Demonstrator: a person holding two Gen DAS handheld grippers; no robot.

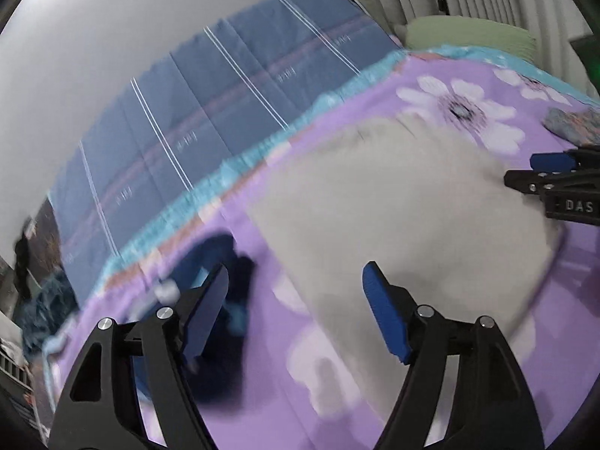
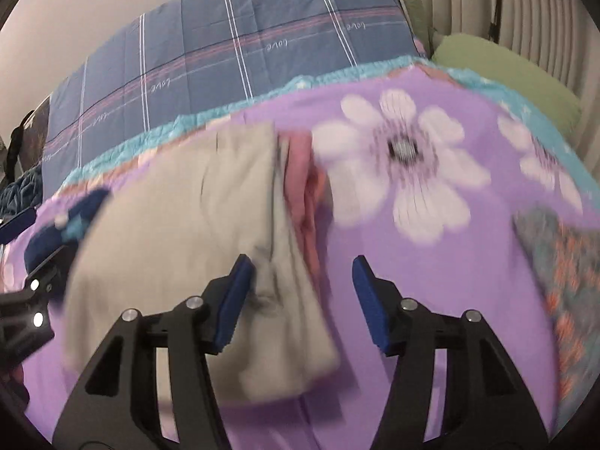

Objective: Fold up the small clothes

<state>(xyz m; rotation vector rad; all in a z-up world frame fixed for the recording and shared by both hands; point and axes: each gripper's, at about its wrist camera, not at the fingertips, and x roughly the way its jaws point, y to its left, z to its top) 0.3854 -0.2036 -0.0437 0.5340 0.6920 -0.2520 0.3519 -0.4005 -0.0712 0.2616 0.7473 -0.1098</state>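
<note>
Both grippers point forward and downward at a bed covered with a purple flowered sheet, and both pictures are blurred. The left gripper has its jaws wide apart, with nothing between the blue pads; under the gap only the sheet and the near edge of a grey garment can be seen. The grey garment lies flat on the sheet, in front of this gripper and a little to its right.

The right gripper also has its jaws apart, a little less wide. Its left pad is over the right part of the grey garment, but the pads do not press on the cloth. Just beside the garment's right edge lies a pink garment. A dark blue garment lies on the sheet to the left of the grey one. A patterned cloth lies at the right side. Behind the sheet there is a blue checked blanket and a green pillow.
</note>
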